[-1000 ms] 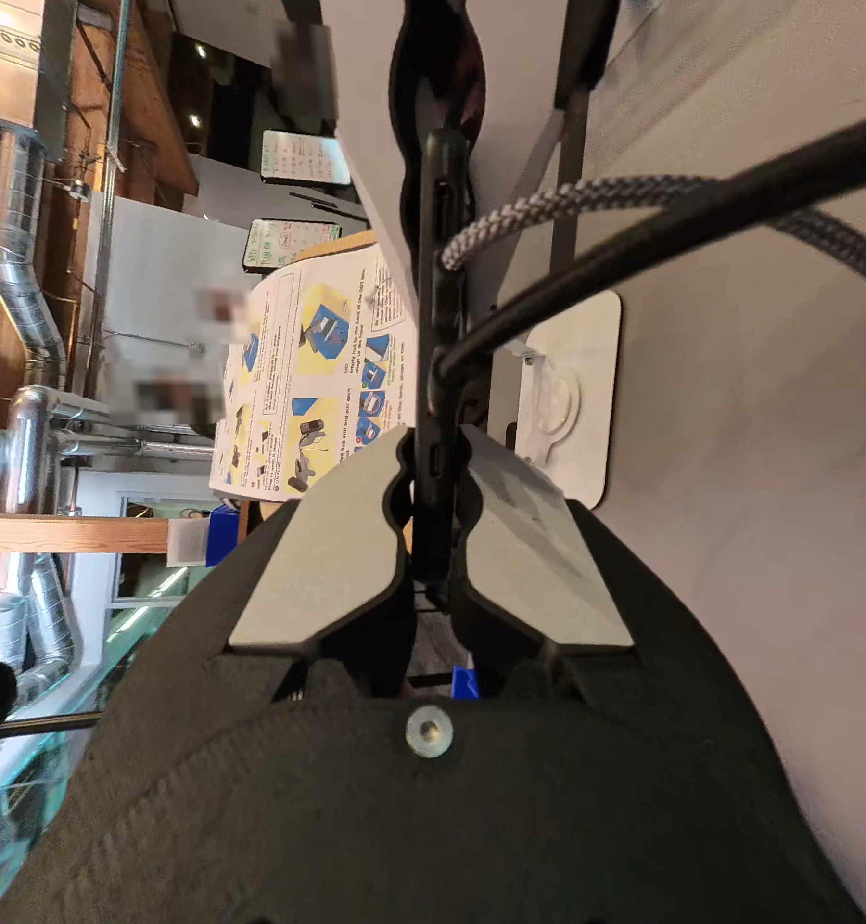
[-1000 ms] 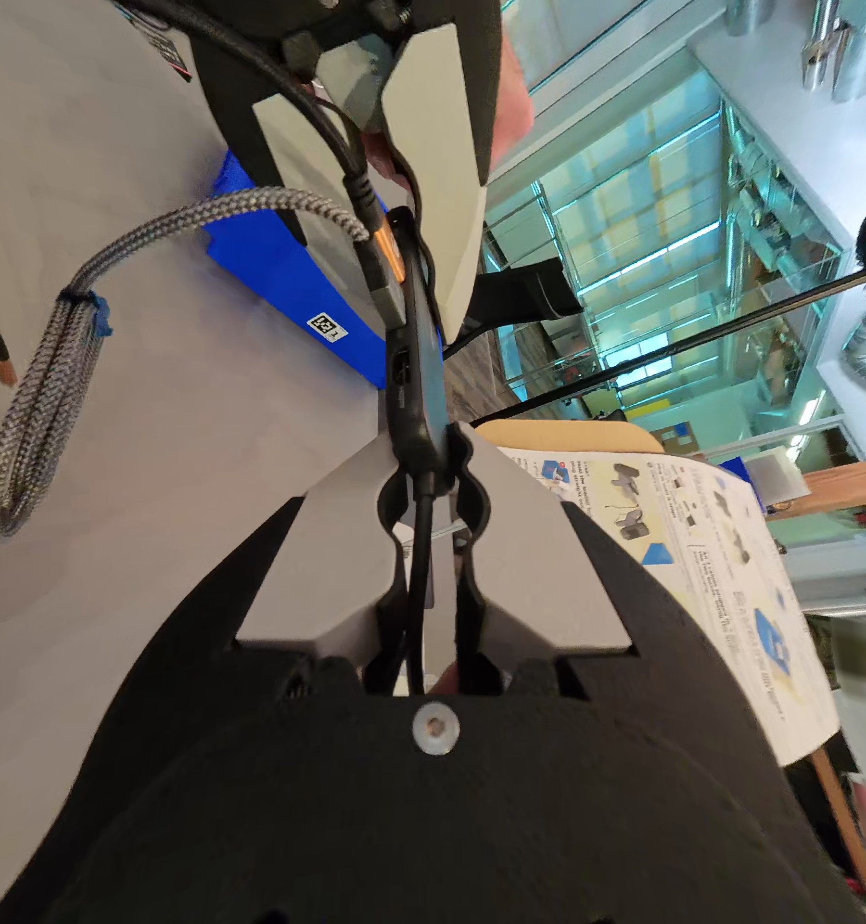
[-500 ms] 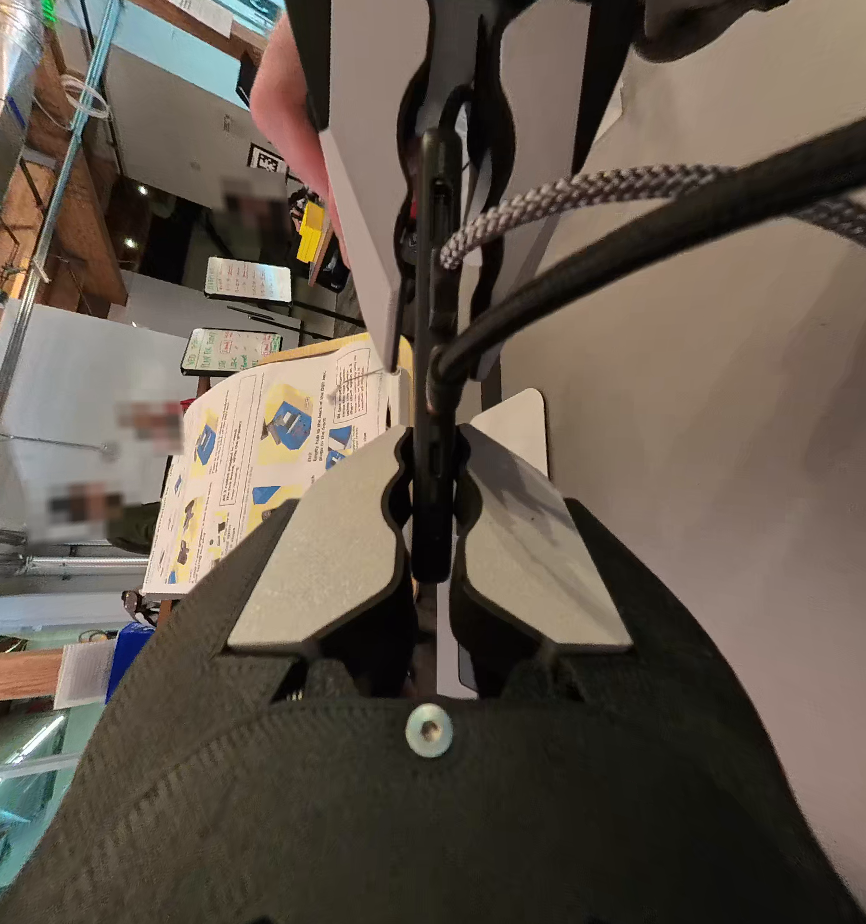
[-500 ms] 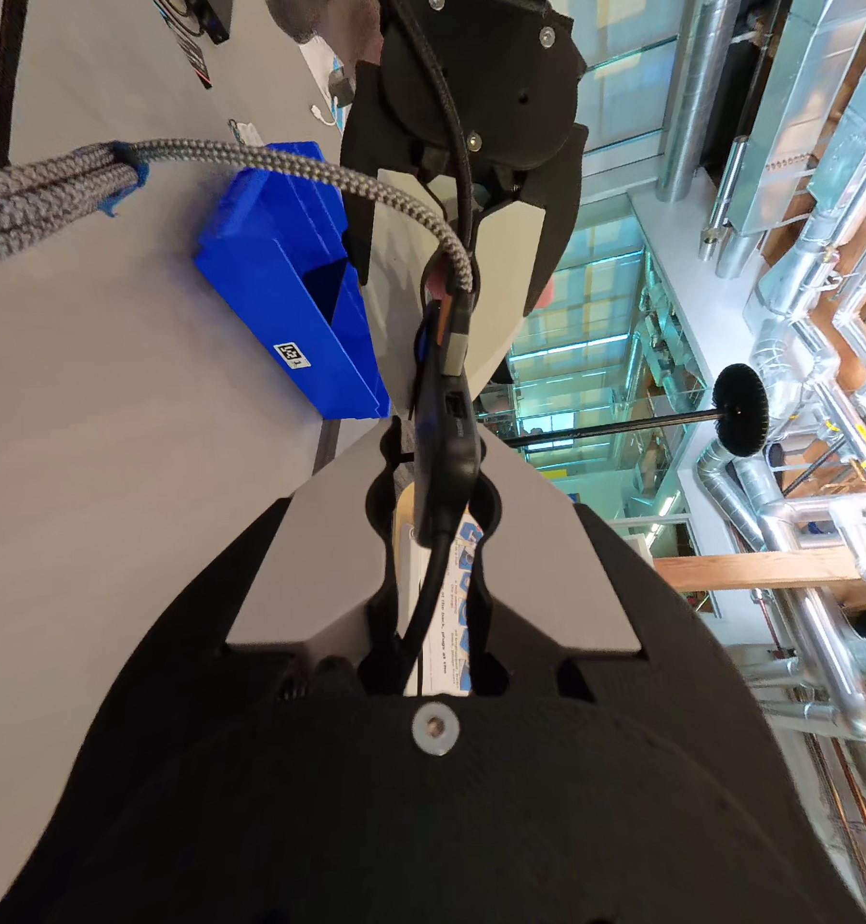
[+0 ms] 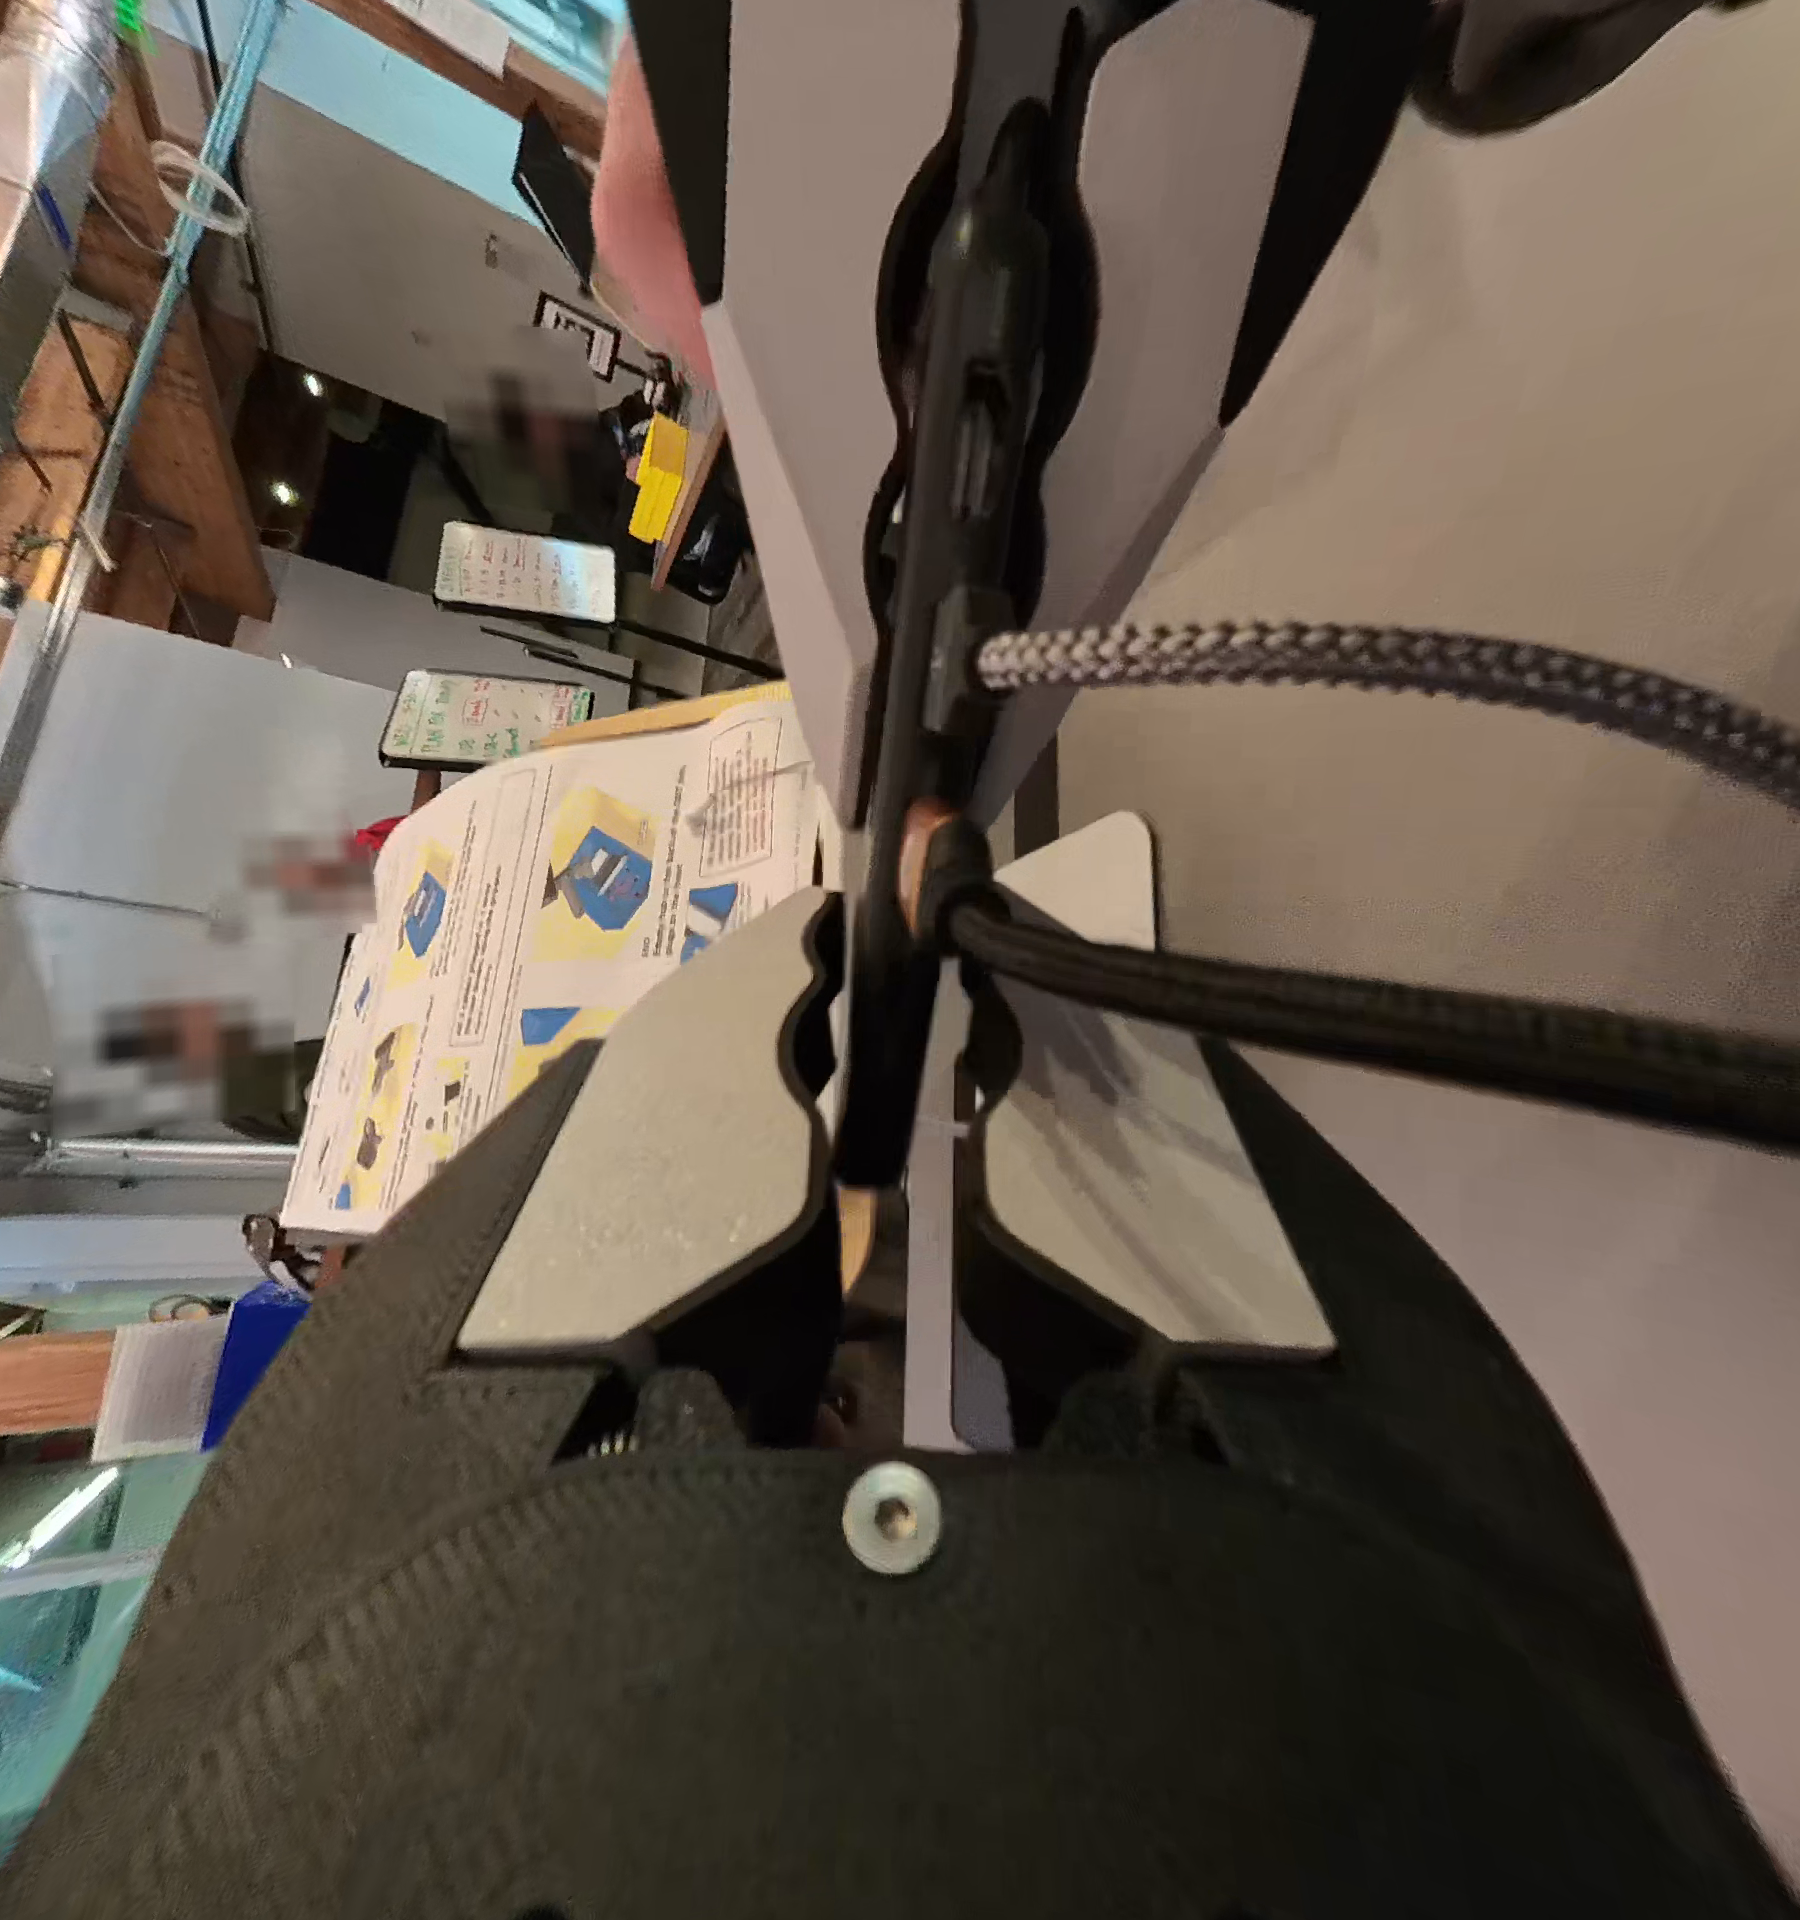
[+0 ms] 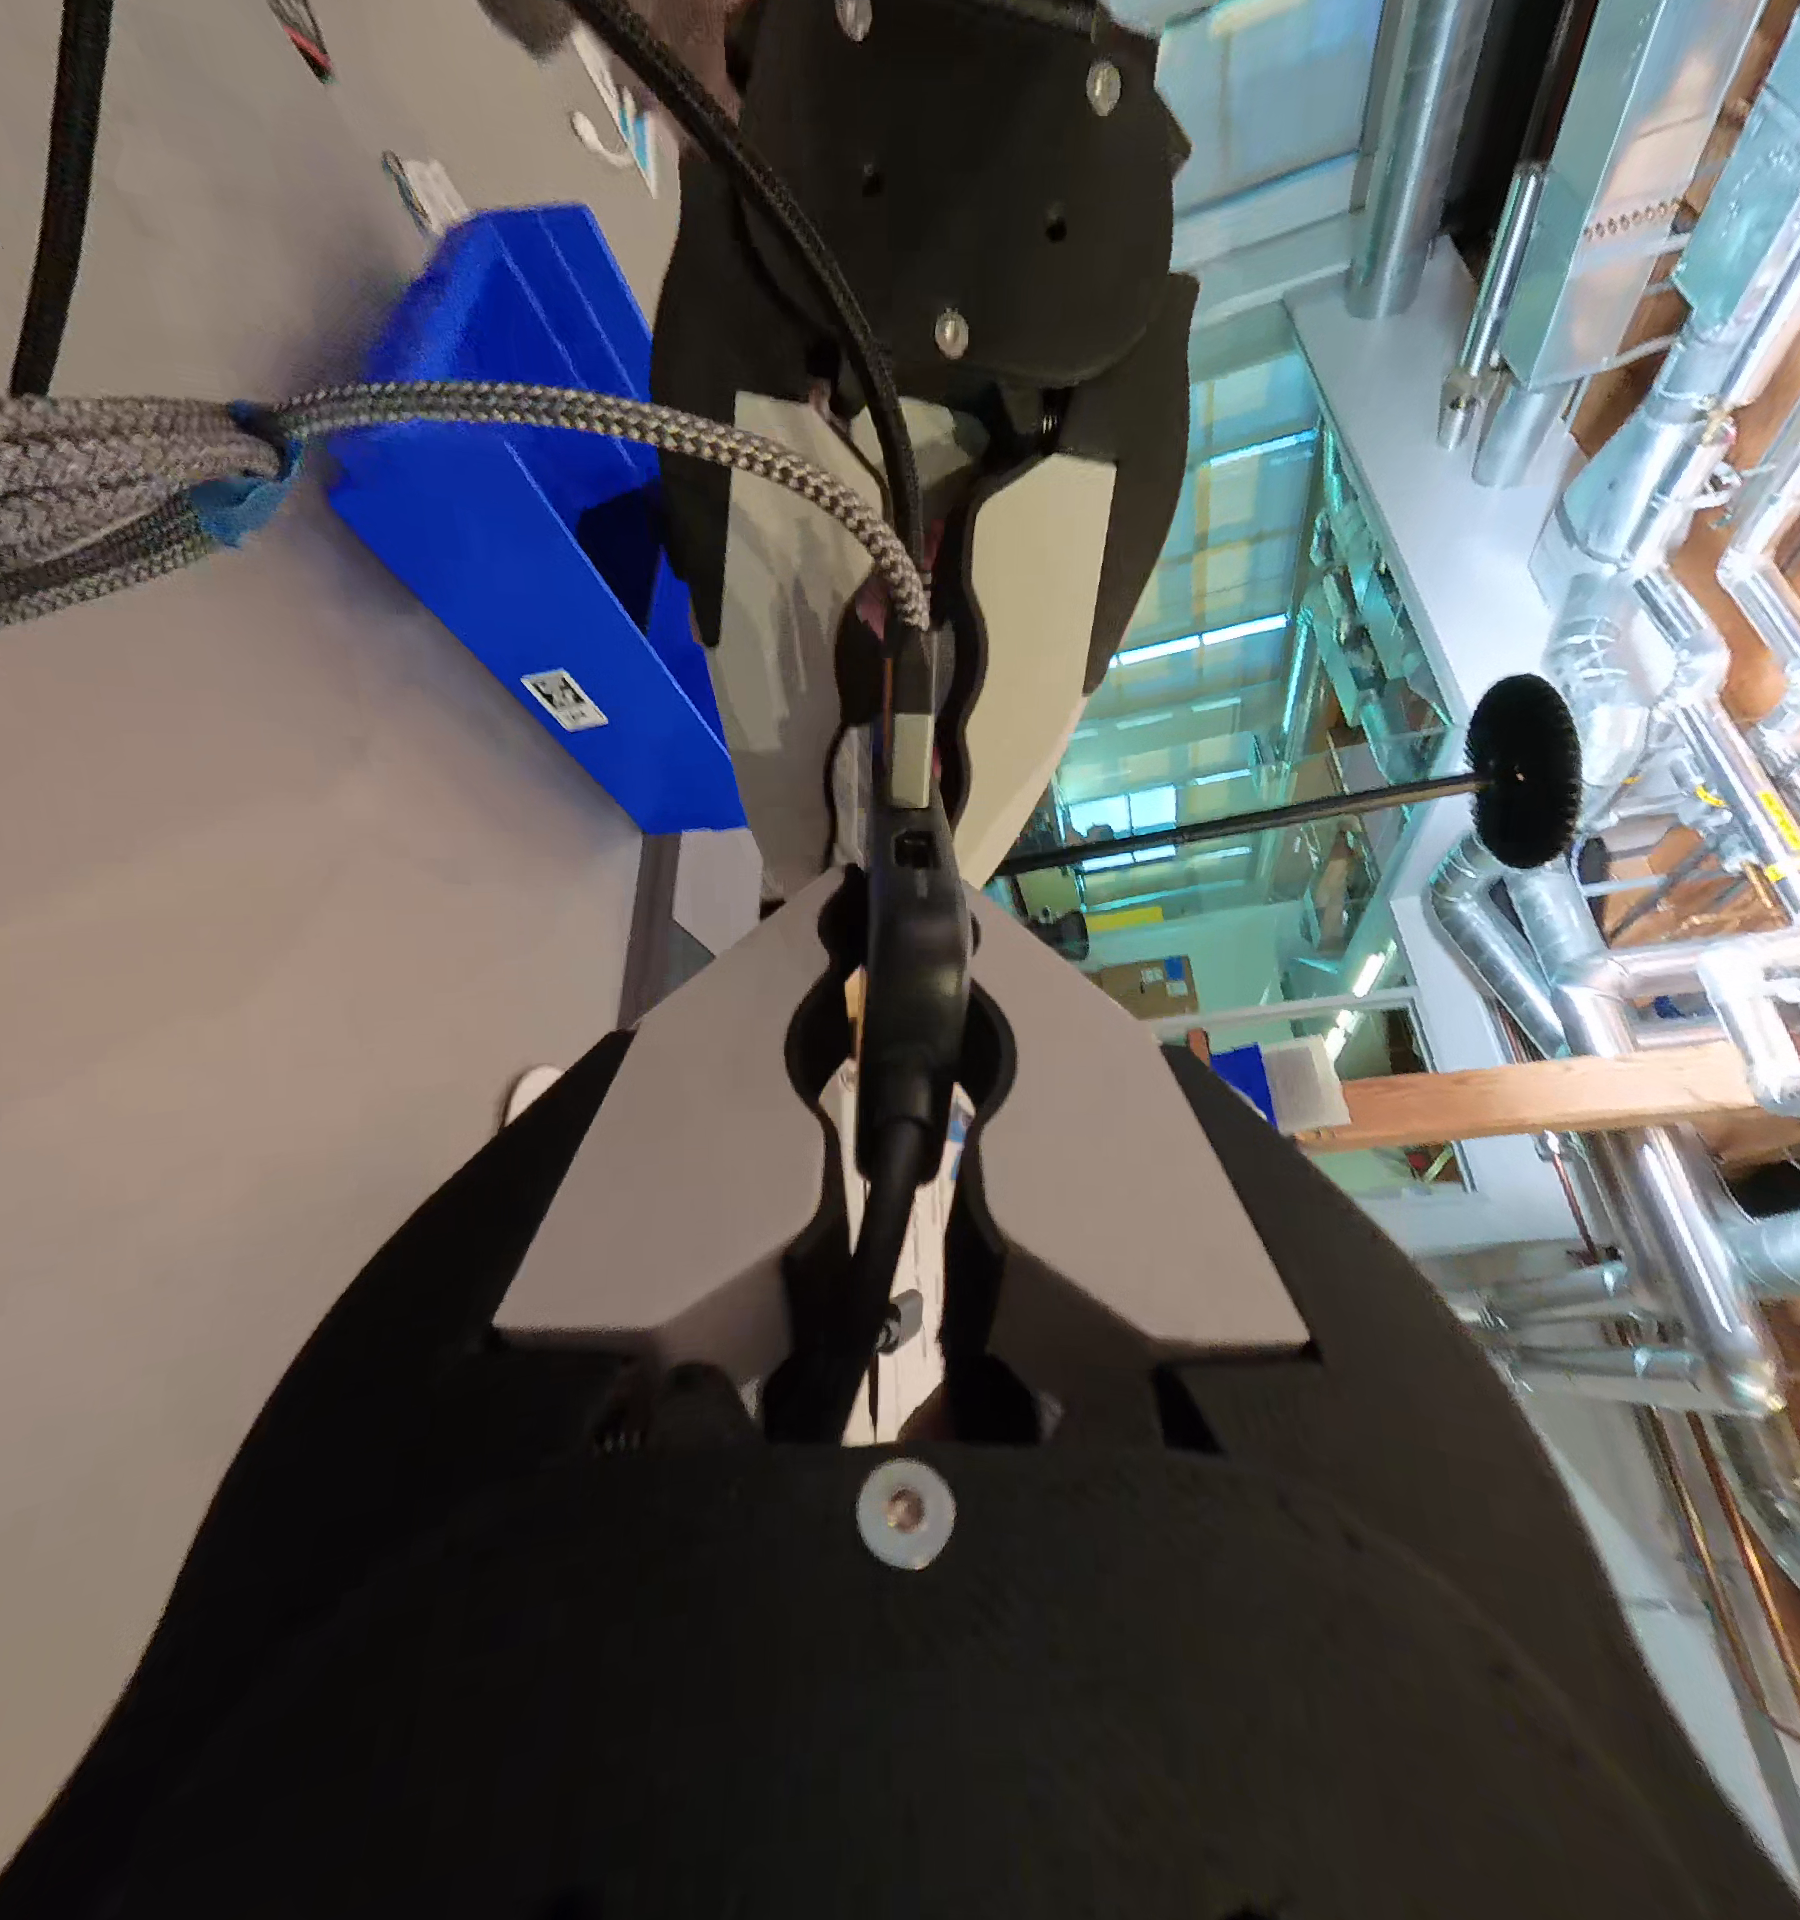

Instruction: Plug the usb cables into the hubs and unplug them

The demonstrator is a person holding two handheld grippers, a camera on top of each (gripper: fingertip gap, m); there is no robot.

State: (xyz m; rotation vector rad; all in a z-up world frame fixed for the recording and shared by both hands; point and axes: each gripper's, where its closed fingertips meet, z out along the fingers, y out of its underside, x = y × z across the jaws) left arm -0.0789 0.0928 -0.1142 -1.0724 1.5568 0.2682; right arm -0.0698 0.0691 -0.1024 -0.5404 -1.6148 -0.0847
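Edgewise, slim black hub (image 6: pixel 911 997); grey braided cable (image 6: pixel 605 421) plugged in.

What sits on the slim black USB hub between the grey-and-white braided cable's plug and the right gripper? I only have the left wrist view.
Observer: An empty port on the slim black USB hub, right next to the silver plug of the grey-and-white braided cable.
Operator: Is the right gripper really on the hub?
Observer: Yes, the right gripper is shut on the hub's end, where the hub's own black cord runs back between its fingers.
Operator: Where does the braided cable's slack go?
Observer: Into a bundle bound by a blue tie, on the side of a blue plastic bin that stands on the grey table.
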